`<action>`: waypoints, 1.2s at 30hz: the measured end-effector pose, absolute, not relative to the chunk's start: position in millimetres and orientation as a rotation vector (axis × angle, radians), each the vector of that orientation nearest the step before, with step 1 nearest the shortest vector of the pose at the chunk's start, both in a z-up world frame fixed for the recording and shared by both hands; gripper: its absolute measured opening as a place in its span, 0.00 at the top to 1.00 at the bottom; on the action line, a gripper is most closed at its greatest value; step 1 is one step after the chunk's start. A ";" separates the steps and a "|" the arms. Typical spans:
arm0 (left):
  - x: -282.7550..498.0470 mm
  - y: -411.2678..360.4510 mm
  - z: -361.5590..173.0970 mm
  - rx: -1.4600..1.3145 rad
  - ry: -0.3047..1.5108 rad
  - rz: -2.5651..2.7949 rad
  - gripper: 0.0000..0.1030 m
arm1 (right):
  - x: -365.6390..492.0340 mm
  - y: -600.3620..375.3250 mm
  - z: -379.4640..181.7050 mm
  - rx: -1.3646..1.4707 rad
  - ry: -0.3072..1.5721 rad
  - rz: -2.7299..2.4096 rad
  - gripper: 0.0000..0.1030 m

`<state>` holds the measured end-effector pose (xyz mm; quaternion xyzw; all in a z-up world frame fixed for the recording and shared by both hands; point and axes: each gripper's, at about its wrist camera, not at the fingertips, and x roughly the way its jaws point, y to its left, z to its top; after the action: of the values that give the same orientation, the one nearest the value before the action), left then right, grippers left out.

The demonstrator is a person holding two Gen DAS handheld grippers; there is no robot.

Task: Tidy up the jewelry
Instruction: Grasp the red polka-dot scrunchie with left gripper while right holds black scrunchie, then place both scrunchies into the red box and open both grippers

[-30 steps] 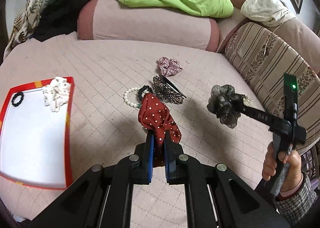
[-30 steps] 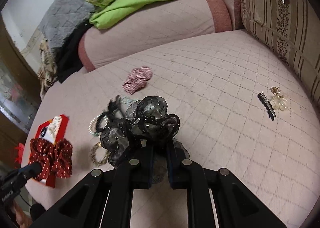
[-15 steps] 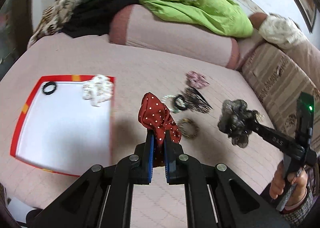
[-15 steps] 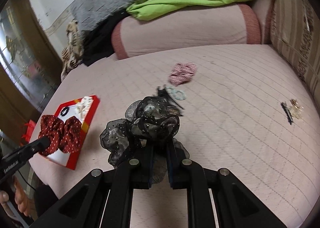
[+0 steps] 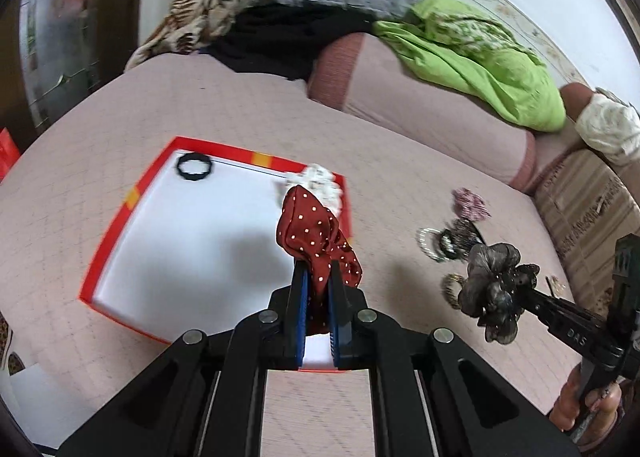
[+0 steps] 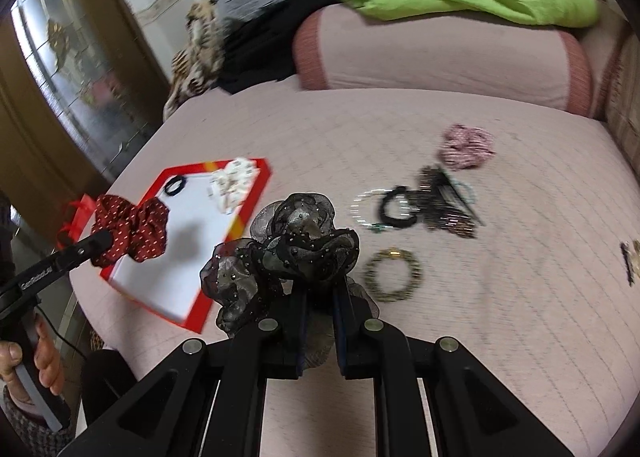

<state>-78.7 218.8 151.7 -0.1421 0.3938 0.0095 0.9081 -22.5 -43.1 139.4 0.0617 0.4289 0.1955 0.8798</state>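
Carry step: left claw [image 5: 317, 281] clamps red dotted scrunchie [image 5: 312, 233] over red-rimmed tray [image 5: 120, 217]; right claw [image 6: 320, 297] grips black organza scrunchie [image 6: 288, 245] beside it. Next: lower, release inside tray.

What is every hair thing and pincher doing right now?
left gripper: shut on red dotted scrunchie
right gripper: shut on black gauzy scrunchie
red tray: holds black ring and white scrunchie
gold bracelet: lying on bed
pink scrunchie: lying on bed
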 end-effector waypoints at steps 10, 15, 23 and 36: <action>-66.3 267.9 136.5 -0.327 0.820 0.082 0.92 | -5.8 31.5 138.1 0.054 0.916 0.505 0.88; -48.1 289.8 127.3 -0.303 0.842 0.083 0.92 | 11.6 65.7 132.6 0.025 0.924 0.537 0.88; -13.3 326.3 108.3 -0.272 0.901 0.089 0.92 | 47.6 118.0 121.4 0.033 0.957 0.574 0.88; 17.5 377.2 75.3 -0.299 0.962 0.140 0.92 | 114.0 208.4 98.6 -0.036 0.971 0.568 0.88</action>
<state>17.5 377.2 75.3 -0.1433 0.4607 0.0670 0.8733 114.0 208.4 98.6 -0.0173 0.4604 0.2690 0.8458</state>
